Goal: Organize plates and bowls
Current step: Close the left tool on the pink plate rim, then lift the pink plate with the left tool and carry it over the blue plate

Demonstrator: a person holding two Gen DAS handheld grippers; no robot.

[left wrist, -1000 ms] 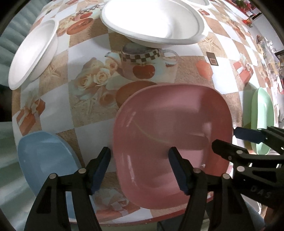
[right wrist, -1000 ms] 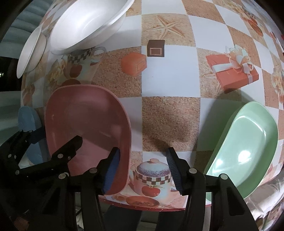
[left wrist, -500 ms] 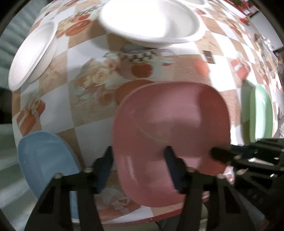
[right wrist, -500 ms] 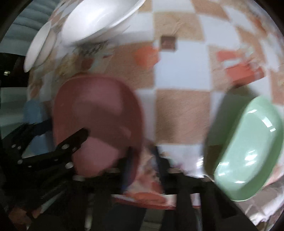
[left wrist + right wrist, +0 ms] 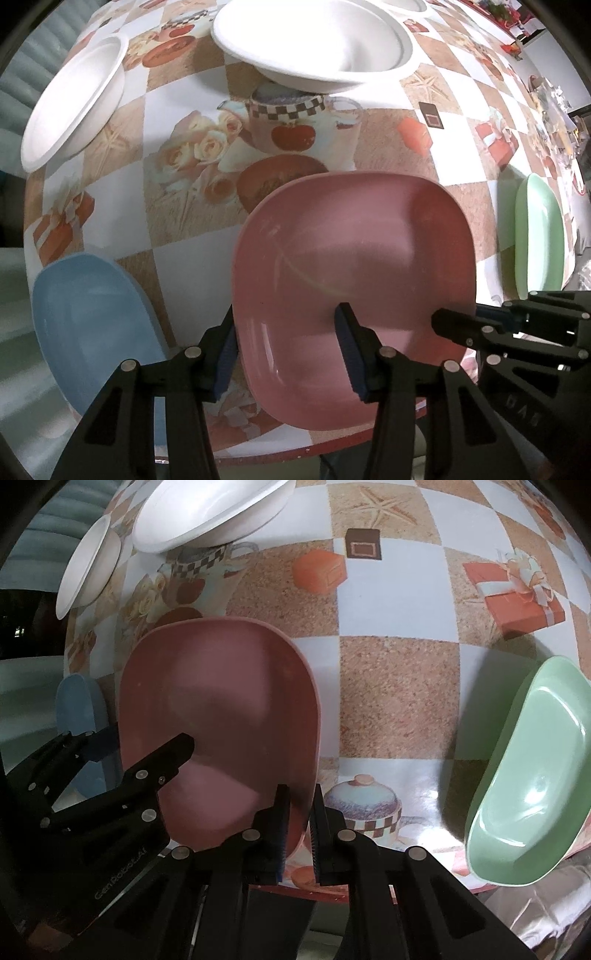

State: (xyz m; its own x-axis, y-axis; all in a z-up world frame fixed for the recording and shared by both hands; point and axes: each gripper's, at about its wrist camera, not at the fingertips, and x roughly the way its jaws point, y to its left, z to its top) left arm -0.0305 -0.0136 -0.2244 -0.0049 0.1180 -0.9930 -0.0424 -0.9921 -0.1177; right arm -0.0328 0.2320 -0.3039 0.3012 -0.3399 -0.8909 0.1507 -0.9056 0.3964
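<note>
A pink square plate (image 5: 354,258) lies at the table's near edge; it also shows in the right wrist view (image 5: 218,716). My right gripper (image 5: 299,830) is shut on the pink plate's right rim. My left gripper (image 5: 288,350) is open, its jaws straddling the plate's left rim, one finger inside and one outside. A blue plate (image 5: 92,325) lies to the left and a green plate (image 5: 532,786) to the right, both at the table edge. Two white bowls (image 5: 314,40) (image 5: 70,96) sit farther back.
The table (image 5: 399,602) has a patterned checkered cloth and a red front edge. Clutter lies along the far right side (image 5: 554,110). A teal cushioned surface (image 5: 22,85) lies beyond the left edge.
My right gripper has closed from open onto the pink plate's right rim. My left gripper has shifted so its jaws straddle the plate's left rim.
</note>
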